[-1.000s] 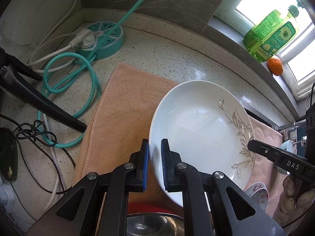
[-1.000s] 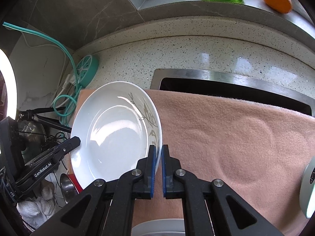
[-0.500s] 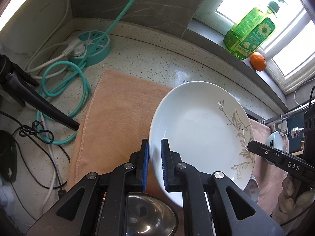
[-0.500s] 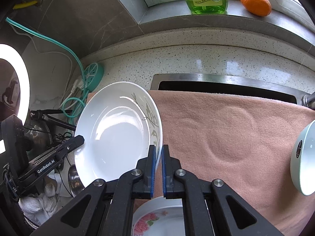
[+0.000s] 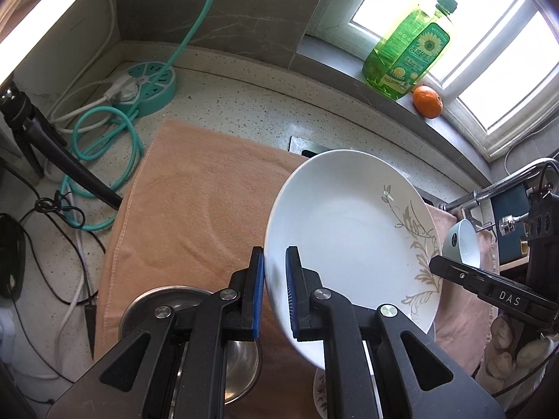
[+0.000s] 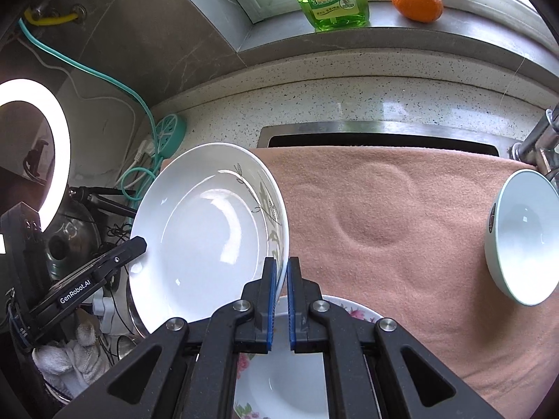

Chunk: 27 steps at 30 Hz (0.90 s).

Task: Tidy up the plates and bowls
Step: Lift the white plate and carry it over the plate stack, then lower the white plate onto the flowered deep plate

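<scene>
Lifted the plate (image 5: 349,237) higher over the last second, clear of the towel (image 5: 195,202), tilted and resting on nothing. Pinched it at two rim spots: left gripper (image 5: 275,293) clenched on the rim at 8 o'clock in the left view, right gripper (image 6: 282,300) clenched on the opposite edge, at 4 o'clock in the right view. Uncovered by that lift a floral plate (image 6: 279,377) just below at 6 o'clock and a steel bowl (image 5: 157,296) at 7 o'clock, and brought a pale bowl (image 6: 524,237) into sight at 3 o'clock, tipped up on the towel's far end. Judged the plate mid-carry, likely bound for stacking on the floral plate, not yet set down. Counted two plates, two bowls, one towel; farther out on the sill at 1 o'clock, one bottle (image 5: 408,49) and one orange (image 5: 427,102).
</scene>
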Each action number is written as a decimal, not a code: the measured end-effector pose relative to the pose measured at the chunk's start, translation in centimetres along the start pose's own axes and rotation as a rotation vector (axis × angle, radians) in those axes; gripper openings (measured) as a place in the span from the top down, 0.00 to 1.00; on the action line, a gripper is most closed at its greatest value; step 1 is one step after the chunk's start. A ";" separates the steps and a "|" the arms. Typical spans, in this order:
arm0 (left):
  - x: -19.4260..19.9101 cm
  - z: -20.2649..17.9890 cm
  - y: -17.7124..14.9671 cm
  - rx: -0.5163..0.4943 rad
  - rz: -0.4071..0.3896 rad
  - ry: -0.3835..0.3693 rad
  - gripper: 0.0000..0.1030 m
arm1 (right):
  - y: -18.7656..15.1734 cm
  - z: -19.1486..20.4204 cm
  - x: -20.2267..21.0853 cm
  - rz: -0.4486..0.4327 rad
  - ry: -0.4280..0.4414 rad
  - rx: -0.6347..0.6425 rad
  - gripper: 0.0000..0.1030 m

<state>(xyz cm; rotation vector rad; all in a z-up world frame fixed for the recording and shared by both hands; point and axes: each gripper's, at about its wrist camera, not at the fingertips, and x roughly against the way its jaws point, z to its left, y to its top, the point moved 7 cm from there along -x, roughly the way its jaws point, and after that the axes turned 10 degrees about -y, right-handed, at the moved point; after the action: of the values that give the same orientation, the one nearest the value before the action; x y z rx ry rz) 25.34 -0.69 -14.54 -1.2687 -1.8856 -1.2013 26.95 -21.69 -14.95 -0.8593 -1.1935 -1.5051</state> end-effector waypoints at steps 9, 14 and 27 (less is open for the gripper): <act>1.0 -2.8 -3.1 0.017 -0.021 -0.012 0.90 | -3.0 -2.5 2.2 -0.008 0.004 0.025 0.95; 0.9 -4.0 -5.2 0.020 -0.015 -0.011 0.90 | -5.3 -4.1 2.6 0.004 0.003 0.035 0.95; -0.2 -5.2 -10.5 0.068 0.014 -0.006 0.90 | -9.5 -6.3 3.0 0.028 0.005 0.053 0.94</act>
<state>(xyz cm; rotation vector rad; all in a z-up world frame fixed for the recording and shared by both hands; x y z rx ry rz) 15.62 -7.05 -16.23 -1.2483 -1.9022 -1.1179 17.25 -28.36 -16.28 -0.8333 -1.2084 -1.4461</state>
